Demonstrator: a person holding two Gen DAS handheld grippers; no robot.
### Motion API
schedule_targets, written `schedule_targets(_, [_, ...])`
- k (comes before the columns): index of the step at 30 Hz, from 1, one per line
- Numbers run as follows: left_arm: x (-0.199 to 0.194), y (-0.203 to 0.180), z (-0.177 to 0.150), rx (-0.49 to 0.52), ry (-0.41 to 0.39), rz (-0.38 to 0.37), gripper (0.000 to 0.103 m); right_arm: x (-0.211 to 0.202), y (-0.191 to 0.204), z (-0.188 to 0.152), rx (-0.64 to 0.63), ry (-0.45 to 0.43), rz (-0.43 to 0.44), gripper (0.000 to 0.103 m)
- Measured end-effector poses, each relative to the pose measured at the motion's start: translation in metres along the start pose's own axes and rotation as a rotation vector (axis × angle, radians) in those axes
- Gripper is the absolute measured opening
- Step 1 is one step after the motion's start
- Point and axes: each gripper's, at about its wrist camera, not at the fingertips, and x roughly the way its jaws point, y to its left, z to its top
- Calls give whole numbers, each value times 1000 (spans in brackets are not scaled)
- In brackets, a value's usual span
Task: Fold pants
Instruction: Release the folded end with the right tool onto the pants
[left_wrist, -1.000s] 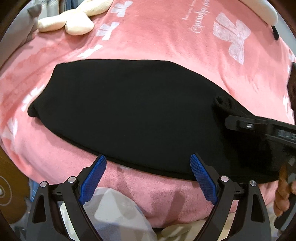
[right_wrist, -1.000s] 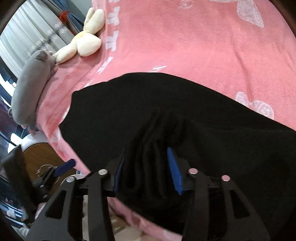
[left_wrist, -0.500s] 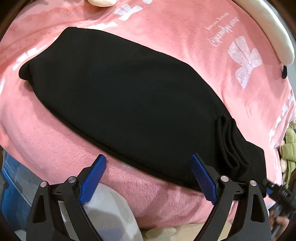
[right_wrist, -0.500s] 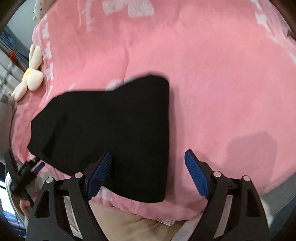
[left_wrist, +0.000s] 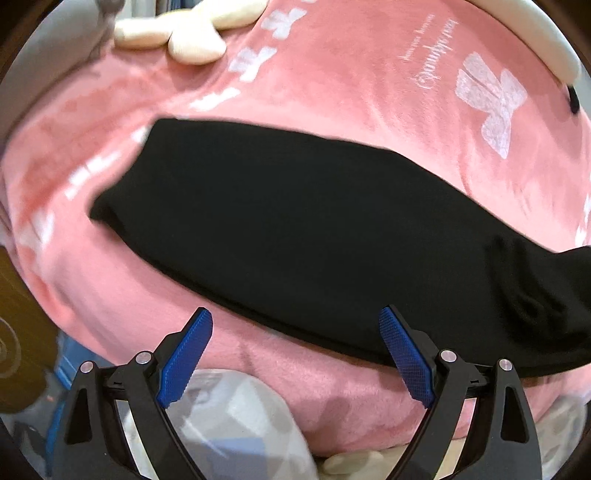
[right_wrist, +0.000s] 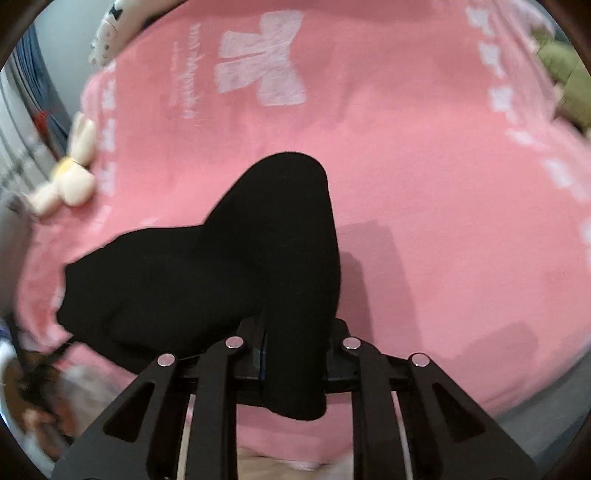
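Pants (left_wrist: 295, 236), plain black, lie stretched across the pink blanket (left_wrist: 369, 81). Right gripper (right_wrist: 295, 354) fingers are clamped on one bunched end, lifting it; left gripper (left_wrist: 295, 354) fingers spread wide, holding nothing.

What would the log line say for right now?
task: fold pants | left gripper: open, empty | right gripper: shut on black pants end | surface: pink blanket

Black pants (right_wrist: 236, 266) bury the right tongs' (right_wrist: 295, 354) pads. Toward three o'clock, the left view cuts off the pants' (left_wrist: 295, 236) end. A plush toy (right_wrist: 70, 177) at nine o'clock is blurred.
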Motion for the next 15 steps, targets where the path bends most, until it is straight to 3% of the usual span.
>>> schedule_targets(3, [-5, -1, -1, 11, 2, -4, 90, 5, -56, -6, 118, 26, -71, 19])
schedule_targets(5, [-4, -1, 0, -7, 19, -24, 90, 24, -78, -14, 127, 112, -94, 33])
schedule_targets(6, [-2, -2, 1, -14, 24, -33, 90, 29, -82, -15, 136, 137, -100, 51])
schedule_targets(8, [2, -8, 2, -8, 32, -27, 90, 7, -87, -11, 152, 86, -155, 55])
schedule_targets(10, [4, -13, 3, 3, 34, -21, 90, -29, -62, -3, 42, -25, -236, 57])
schedule_targets(11, [4, -15, 3, 5, 28, -25, 90, -38, -45, -1, -14, -46, -198, 57])
schedule_targets(12, [4, -18, 2, 6, 22, -28, 90, -39, -24, 0, -56, -26, -101, 58])
schedule_targets(15, [9, -25, -1, 9, 32, -30, 90, -15, 47, -19, -198, 83, 128, 56])
